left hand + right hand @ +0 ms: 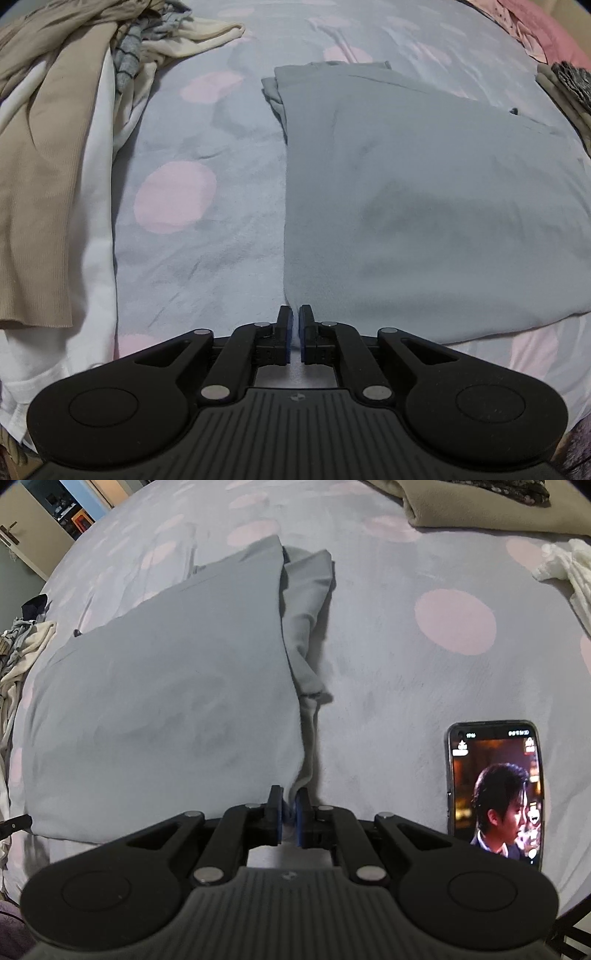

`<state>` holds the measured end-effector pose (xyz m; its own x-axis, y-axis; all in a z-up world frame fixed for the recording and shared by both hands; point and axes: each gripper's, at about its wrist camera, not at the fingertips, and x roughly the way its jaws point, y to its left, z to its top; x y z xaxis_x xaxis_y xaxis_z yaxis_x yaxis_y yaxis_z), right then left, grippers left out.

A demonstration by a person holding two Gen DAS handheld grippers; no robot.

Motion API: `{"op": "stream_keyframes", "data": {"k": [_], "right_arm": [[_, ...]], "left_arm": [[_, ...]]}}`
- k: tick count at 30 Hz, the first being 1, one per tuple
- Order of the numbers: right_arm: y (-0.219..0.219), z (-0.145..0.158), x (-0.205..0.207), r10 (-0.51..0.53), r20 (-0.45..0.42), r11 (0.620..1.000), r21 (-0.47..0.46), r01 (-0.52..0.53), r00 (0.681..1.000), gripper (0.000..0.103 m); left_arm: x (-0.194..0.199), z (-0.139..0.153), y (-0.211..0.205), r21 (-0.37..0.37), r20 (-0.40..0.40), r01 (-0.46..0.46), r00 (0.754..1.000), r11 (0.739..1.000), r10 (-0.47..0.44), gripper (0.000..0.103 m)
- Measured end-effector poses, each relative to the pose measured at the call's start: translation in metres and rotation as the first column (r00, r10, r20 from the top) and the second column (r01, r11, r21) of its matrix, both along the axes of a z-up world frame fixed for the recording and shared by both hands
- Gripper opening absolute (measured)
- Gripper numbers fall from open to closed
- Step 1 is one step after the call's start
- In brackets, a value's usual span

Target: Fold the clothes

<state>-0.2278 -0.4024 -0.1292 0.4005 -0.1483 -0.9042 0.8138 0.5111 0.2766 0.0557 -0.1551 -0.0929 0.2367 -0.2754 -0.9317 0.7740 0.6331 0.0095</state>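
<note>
A grey garment (424, 203) lies folded flat on the bed, right of centre in the left wrist view and left of centre as the grey garment (166, 701) in the right wrist view. My left gripper (295, 310) is shut on its near left corner, with a sliver of pale cloth between the blue pads. At the opposite near corner my right gripper (289, 794) pinches a bunched fold of the same cloth between its pads. A loose sleeve or flap (306, 602) sticks out along that right edge.
The bedsheet (207, 129) is blue-grey with pink dots. A heap of beige, white and striped clothes (55, 147) lies at the left. Folded items (569, 88) sit at the far right. A lit phone (495, 794) lies right of my right gripper, and a white cloth (569, 568) beyond it.
</note>
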Motion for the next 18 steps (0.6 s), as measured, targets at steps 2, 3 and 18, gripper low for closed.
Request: {"op": "stream_keyframes", "data": {"k": [2, 3, 18], "right_arm": [[0.000, 0.004, -0.004, -0.002, 0.006, 1.000, -0.001, 0.002, 1.000, 0.018], [-0.001, 0.007, -0.006, -0.008, 0.014, 1.000, -0.006, 0.008, 1.000, 0.021], [-0.050, 0.027, 0.005, -0.108, 0.224, 0.989, -0.075, 0.127, 0.969, 0.054]], "left_arm": [[0.001, 0.008, 0.005, -0.015, 0.004, -0.006, 1.000, 1.000, 0.006, 0.008], [0.003, 0.013, 0.008, -0.036, 0.003, -0.016, 1.000, 0.999, 0.016, 0.012], [0.053, 0.019, -0.022, -0.268, -0.011, -0.121, 0.992, 0.956, 0.123, 0.019]]}}
